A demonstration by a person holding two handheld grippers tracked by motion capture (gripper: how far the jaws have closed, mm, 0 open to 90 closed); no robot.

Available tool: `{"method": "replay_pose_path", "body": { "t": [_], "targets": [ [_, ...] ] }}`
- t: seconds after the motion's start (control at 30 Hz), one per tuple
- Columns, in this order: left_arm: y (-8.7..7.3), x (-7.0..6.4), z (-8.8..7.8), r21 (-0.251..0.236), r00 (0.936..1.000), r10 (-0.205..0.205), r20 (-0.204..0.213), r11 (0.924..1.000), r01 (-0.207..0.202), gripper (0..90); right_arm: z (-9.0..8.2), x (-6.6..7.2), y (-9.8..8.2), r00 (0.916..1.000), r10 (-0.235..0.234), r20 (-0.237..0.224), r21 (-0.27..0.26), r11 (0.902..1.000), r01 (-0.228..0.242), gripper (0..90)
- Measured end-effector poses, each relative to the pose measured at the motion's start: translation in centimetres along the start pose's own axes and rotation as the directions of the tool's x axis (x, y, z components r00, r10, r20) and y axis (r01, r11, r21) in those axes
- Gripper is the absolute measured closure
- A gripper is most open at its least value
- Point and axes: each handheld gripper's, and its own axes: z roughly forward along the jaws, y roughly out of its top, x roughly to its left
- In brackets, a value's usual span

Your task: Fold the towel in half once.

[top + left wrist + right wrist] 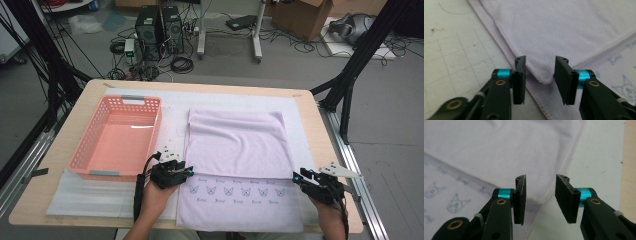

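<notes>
Folding this lavender towel (237,150) looks to be the job, and I judge I am at the point where the far half has been laid over toward me, its folded-over edge lying just short of the printed band of little cat faces near the table's (75,120) 6 o'clock side. My left gripper (189,171) sits at the towel's 9 o'clock end of that edge, and in the left gripper view its jaws stand apart with the rounded corner of the upper layer (544,78) lying between them, untouched by either pad. My right gripper (296,176) mirrors it at the 3 o'clock end; in the right gripper view its jaws also stand released, the corner (541,200) resting between them on the white mat (305,125). To do this step well I would keep both corners level with each other, so the edge runs parallel to the print, and lift clear straight up without dragging the cloth. For room: the pink basket (82,150) stands just beside the towel at 9 o'clock, close to my left hand (155,197), so I would withdraw toward 6 o'clock. On the right the table edge is near, with bare mat between it and the towel.
</notes>
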Motion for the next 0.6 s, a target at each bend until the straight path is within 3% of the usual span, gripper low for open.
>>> {"method": "replay_pose_path", "body": {
  "t": [0.1,0.17,0.3,0.37,0.43,0.5,0.6],
  "targets": [
    [-0.1,-0.4,0.1,0.007,0.9994,0.033,0.005,0.9994,-0.033,80.0,0.1,0.1,-0.3,1.0000,-0.005,0.002,0.018,0.9998,0.005,59.4],
    [0.0,-0.5,0.0,0.006,0.9993,0.037,0.002,0.9993,-0.037,83.1,0.0,0.0,-0.2,0.9997,0.018,-0.017,0.009,0.9998,-0.017,58.5],
    [-0.1,-0.6,-0.1,-0.004,0.9995,0.028,0.011,0.9996,-0.028,85.1,0.9,0.3,-0.2,0.9993,-0.029,-0.022,0.017,0.9994,0.029,55.5],
    [-0.1,-0.5,-0.3,-0.009,0.9996,0.024,0.017,0.9997,-0.024,86.0,1.5,0.4,-0.4,0.9980,-0.050,-0.039,0.028,0.9983,0.051,63.7],
    [-0.1,-0.5,-0.4,-0.015,0.9994,0.015,0.030,0.9998,-0.014,86.4,1.8,0.5,-0.7,0.9944,-0.093,-0.051,0.074,0.9926,0.096,82.9],
    [-0.1,-0.4,-0.6,-0.025,0.9988,0.007,0.048,0.9997,-0.006,86.7,1.7,0.5,-0.8,0.9909,-0.123,-0.055,0.078,0.9889,0.127,86.3],
    [-0.2,-0.3,-1.4,-0.049,0.9975,-0.009,0.070,0.9987,0.012,86.8,1.3,0.4,-0.7,0.9907,-0.120,-0.064,0.065,0.9901,0.124,87.1]
  ]
}}
